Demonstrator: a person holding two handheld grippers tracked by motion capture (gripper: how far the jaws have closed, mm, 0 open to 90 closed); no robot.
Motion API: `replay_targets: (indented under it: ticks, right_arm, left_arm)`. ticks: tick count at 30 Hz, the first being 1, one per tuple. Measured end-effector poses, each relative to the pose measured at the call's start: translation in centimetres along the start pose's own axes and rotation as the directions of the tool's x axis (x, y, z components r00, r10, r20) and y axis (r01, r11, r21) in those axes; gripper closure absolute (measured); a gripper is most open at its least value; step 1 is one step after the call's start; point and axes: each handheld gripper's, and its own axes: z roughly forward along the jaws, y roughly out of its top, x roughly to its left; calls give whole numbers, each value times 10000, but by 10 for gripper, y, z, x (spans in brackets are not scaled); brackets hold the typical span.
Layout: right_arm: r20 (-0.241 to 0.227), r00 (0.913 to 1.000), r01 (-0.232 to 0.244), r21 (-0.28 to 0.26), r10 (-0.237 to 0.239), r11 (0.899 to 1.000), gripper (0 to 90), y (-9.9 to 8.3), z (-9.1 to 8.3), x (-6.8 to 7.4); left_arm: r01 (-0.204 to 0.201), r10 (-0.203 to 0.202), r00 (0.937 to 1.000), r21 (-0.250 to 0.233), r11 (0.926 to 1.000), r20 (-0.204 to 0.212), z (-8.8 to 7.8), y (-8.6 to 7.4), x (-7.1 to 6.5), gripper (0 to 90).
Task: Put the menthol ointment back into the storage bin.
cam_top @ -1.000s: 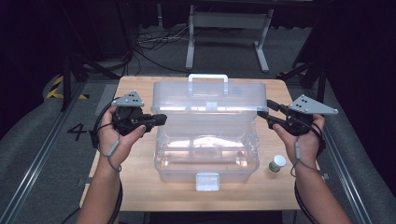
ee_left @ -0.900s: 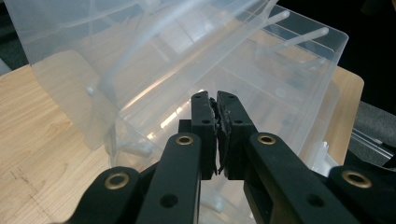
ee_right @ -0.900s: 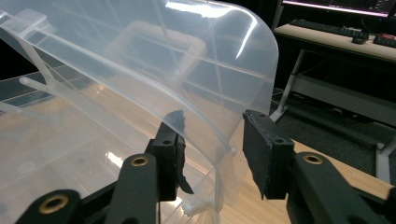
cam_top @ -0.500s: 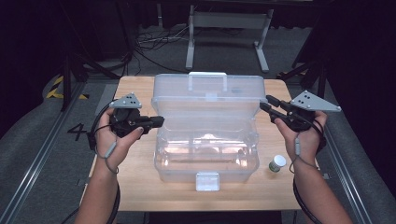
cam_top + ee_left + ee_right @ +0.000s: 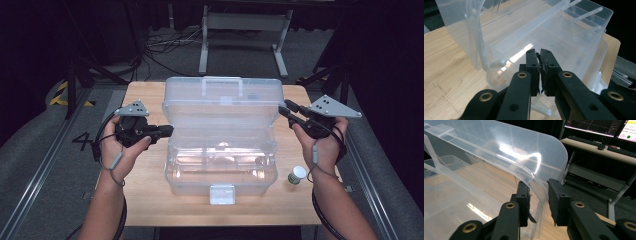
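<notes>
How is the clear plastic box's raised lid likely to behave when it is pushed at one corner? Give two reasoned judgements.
The lid looks thin and see-through, so it probably flexes and twists rather than moving stiffly. Its glossy edge sits between the right tongs, whose pads stand apart from it, so it may slip unless squeezed firmly.

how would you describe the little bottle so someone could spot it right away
Find the light wooden table with the big clear plastic lidded box in its middle. Off the box's front right corner stands a small green bottle with a white cap, the sole small, coloured thing there.
</notes>
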Motion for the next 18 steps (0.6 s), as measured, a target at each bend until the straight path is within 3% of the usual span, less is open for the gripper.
replay_targets:
  ticks: [6,18]
  right_arm:
    - [166,9996,241,196,-244,9995,746,4,4,-1]
    - [294,9991,288,374,-299,9989,770,10,12,-6]
  left_arm:
    - [54,-54,10000,56,10000,12,-1,-2,2,852]
    - [170,-170,9998,35,9998,-71,-6,-7,4,850]
